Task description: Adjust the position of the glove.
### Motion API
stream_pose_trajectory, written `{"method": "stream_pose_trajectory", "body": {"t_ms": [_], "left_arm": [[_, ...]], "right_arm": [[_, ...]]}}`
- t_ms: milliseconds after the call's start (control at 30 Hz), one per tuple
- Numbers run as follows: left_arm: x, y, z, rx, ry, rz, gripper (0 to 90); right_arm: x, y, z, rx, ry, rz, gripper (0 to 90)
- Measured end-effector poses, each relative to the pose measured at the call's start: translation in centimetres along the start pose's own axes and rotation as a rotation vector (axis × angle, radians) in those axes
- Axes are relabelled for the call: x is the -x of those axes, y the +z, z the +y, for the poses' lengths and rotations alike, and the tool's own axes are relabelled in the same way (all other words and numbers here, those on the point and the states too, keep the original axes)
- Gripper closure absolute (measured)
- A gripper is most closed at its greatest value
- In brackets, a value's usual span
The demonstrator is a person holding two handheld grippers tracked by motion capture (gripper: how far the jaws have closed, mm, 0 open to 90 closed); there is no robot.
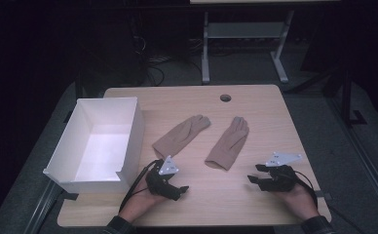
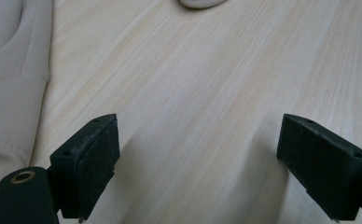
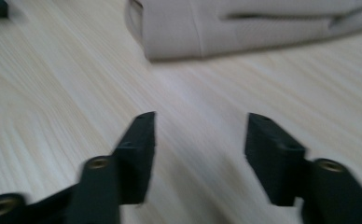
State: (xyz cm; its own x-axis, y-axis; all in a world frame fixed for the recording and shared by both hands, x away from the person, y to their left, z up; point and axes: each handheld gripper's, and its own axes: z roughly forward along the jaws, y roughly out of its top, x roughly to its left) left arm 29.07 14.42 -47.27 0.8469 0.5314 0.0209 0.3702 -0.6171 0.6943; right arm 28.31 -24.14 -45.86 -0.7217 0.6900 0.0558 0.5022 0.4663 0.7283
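Note:
Two tan gloves lie flat on the wooden table (image 1: pixel 265 105). The left glove (image 1: pixel 179 134) points its grey fingertips to the far right, and the right glove (image 1: pixel 228 144) lies beside it. My left gripper (image 1: pixel 177 187) rests open on the table just in front of the left glove's cuff. In the left gripper view, the left gripper (image 2: pixel 198 135) has bare wood between its jaws, the left glove (image 2: pixel 11 84) to its left and the right glove's cuff (image 2: pixel 200 3) at the top. My right gripper (image 1: pixel 254 174) is open, right of the right glove's cuff. In the right gripper view, the right gripper (image 3: pixel 200 135) holds nothing and faces that right glove (image 3: pixel 244 28).
An empty white box (image 1: pixel 67 146) stands on the table's left side and overhangs the edge. A round cable hole (image 1: pixel 225 97) sits near the far edge. Beyond the table stands another desk's white frame (image 1: pixel 205 53). A person's hands hold both grippers near the front edge.

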Motion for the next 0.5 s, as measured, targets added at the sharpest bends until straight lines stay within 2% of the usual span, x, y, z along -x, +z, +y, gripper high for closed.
{"method": "stream_pose_trajectory", "body": {"t_ms": [100, 133, 167, 200, 267, 300, 500], "left_arm": [[-0.2, -0.4, -0.3, 0.006, -0.008, 0.011, 12.5], [-0.2, -0.4, -0.3, 0.006, -0.008, 0.011, 12.5], [-0.4, -0.5, -0.5, 0.002, -0.014, 0.018, 12.5], [-0.4, -0.5, -0.5, 0.002, -0.014, 0.018, 12.5], [-0.5, -0.6, -0.7, -0.001, -0.023, 0.013, 12.6], [-0.6, -0.6, -0.7, -0.001, -0.023, 0.011, 12.6], [-0.7, -0.6, -1.2, 0.028, -0.032, -0.004, 12.3]], "right_arm": [[0.2, 0.3, 1.0, 0.006, 0.003, 0.026, 67.3], [0.2, 0.3, 1.0, 0.006, 0.003, 0.026, 67.3], [0.5, 0.8, 1.5, 0.001, 0.013, 0.062, 76.2], [0.5, 0.8, 1.5, 0.001, 0.013, 0.062, 76.2], [0.9, 1.7, 2.2, -0.009, 0.03, 0.096, 86.4], [1.0, 2.0, 2.5, -0.015, 0.019, 0.099, 89.6], [0.9, 3.1, 4.2, -0.004, -0.007, 0.126, 89.9]]}}
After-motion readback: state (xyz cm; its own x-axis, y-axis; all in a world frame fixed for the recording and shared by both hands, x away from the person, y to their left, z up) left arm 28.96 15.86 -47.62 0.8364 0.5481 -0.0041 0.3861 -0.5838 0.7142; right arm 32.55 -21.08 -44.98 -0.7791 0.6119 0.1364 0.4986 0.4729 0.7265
